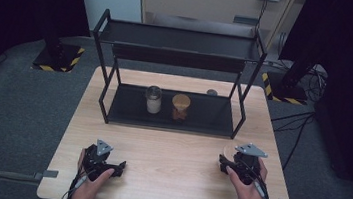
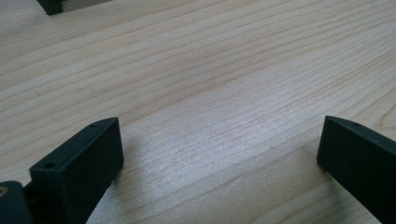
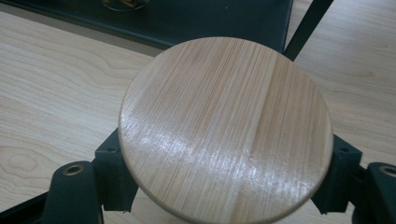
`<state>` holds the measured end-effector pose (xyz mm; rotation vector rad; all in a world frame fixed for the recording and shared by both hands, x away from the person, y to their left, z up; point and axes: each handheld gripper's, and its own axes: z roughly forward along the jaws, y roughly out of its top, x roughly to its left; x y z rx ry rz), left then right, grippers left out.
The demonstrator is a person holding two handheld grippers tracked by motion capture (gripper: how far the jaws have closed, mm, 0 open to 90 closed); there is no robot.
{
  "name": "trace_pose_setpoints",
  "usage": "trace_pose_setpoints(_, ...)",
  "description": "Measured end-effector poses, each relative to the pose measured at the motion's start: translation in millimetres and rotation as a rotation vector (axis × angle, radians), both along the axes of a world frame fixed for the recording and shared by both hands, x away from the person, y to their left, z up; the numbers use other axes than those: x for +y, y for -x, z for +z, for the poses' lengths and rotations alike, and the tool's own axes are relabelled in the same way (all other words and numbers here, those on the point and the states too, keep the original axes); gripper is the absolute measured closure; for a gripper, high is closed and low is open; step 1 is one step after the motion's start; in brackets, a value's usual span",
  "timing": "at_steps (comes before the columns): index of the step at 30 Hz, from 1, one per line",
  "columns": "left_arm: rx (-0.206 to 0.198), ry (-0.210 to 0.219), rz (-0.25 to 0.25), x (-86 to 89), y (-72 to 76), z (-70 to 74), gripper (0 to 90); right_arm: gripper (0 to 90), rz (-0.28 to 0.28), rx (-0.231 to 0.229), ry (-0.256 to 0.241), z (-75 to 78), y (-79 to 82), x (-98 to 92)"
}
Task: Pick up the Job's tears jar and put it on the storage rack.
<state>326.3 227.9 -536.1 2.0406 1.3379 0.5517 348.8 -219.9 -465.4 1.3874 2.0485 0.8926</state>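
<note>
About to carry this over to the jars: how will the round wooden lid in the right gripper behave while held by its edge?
The wooden lid looks like a stiff, solid disc, so it likely won't flex. Its glossy top suggests a smooth finish, so it may slip. The right gripper appears to pinch only its rim, so it could pivot or, if dropped on the table, roll.

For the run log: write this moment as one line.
right tool: shut on wooden lid | left tool: open, over table | jars on rack

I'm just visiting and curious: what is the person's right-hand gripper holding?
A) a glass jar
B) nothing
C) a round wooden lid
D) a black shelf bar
C: in the right gripper view, the round wooden lid sits clamped between the two black jaws of the right gripper.
</note>
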Motion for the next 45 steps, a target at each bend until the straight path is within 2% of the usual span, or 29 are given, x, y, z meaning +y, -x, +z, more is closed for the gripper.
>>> trace_pose_setpoints(10, 0.000, 0.000, 0.000, 0.0, 0.0, 0.0, 0.0, 25.5, 0.017, -0.002, 0.012, 6.2, -6.1, 12.9)
trace_pose_setpoints(22, 0.000, 0.000, 0.000, 0.0, 0.0, 0.0, 0.0, 25.5, 0.053, -0.003, 0.017, 10.3, -21.6, 32.5)
trace_pose_setpoints(35, 0.000, 0.000, 0.000, 0.0, 0.0, 0.0, 0.0, 25.5, 0.073, -0.002, 0.005, 10.3, -36.9, 51.1)
trace_pose_setpoints(45, 0.000, 0.000, 0.000, 0.0, 0.0, 0.0, 0.0, 25.5, 0.083, -0.009, 0.015, 13.1, -51.0, 65.5)
